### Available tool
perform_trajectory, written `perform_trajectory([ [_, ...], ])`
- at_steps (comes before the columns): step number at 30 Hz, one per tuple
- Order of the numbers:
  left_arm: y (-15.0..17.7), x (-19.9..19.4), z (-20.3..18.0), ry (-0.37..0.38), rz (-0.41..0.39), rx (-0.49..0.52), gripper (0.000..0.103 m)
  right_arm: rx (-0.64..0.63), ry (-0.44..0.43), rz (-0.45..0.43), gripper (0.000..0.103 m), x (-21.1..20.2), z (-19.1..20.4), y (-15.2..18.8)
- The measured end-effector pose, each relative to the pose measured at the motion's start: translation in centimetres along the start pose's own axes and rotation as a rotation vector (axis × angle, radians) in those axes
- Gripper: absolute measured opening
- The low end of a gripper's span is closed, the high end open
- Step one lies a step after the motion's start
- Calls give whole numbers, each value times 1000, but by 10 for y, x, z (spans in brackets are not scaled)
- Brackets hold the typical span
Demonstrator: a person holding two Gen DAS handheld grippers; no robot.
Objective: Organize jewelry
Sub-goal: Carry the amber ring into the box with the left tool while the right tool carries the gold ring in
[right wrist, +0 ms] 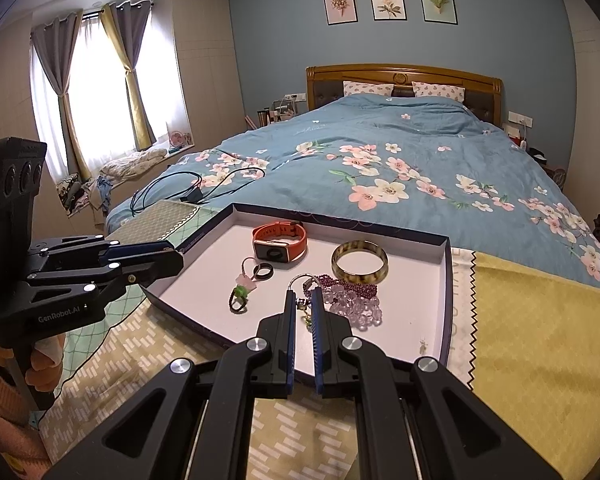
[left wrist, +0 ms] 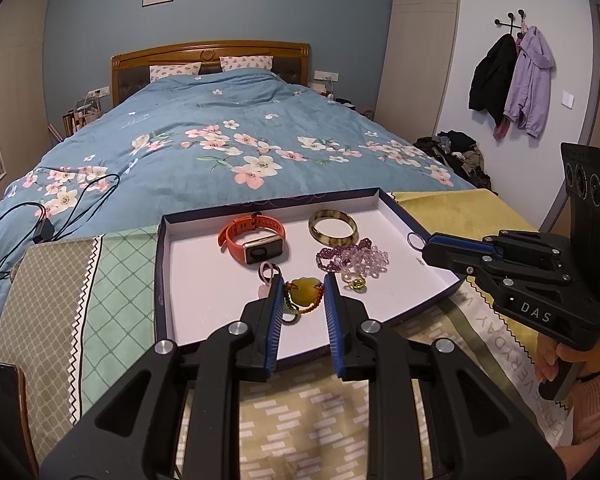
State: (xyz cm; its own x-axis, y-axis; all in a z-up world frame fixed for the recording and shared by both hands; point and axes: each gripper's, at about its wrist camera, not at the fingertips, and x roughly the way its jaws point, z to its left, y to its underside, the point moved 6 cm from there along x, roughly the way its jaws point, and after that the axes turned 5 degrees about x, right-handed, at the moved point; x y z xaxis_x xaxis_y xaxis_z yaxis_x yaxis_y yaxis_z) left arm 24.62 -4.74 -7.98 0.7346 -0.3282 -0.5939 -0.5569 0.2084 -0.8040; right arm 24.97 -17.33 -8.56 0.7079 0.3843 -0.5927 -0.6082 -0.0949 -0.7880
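A: What was the state of each tool?

B: The right gripper (right wrist: 303,300) was clamped on a silver ring (right wrist: 301,280), whose loop stood proud of the fingertips. It was held above the near right part of the box lid (right wrist: 444,300), just in front of the bead bracelets (right wrist: 352,298). The left gripper (left wrist: 302,294) stood slightly parted with nothing pressed between its pads. The green pendant on its bead cord (left wrist: 303,298) lay in the gap between the fingers; whether the cord touched a pad could not be told.

A: Where did the remaining jewelry lie?

B: All inside the lid. The orange watch (left wrist: 254,240) sat at the far middle, the amber bangle (left wrist: 333,227) to its right, the dark ring (right wrist: 263,270) near the watch.

A: Which step was in hand?

B: By judgement, placement of the held ring, with the left tool lined up on the pendant.

A: What did the next move call for?

B: Probably lowering the ring onto a bare patch of the lid floor, then releasing. The small ring could roll or snag on the beads, so a low release appeared advisable
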Motion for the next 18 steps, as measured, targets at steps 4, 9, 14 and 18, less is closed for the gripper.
perform_trajectory([
  [4,-2,2,2,-3,0,0,20,5,0,5,6,5,-2,-1],
  [9,-4,6,4,-7,3,-1,20,8,1,6,6,6,-4,-2],
  [14,-5,9,6,-7,6,-2,20,8,1,7,6,7,-4,-3],
  [18,-6,12,8,-10,8,1,20,7,3,8,6,8,-5,-4],
])
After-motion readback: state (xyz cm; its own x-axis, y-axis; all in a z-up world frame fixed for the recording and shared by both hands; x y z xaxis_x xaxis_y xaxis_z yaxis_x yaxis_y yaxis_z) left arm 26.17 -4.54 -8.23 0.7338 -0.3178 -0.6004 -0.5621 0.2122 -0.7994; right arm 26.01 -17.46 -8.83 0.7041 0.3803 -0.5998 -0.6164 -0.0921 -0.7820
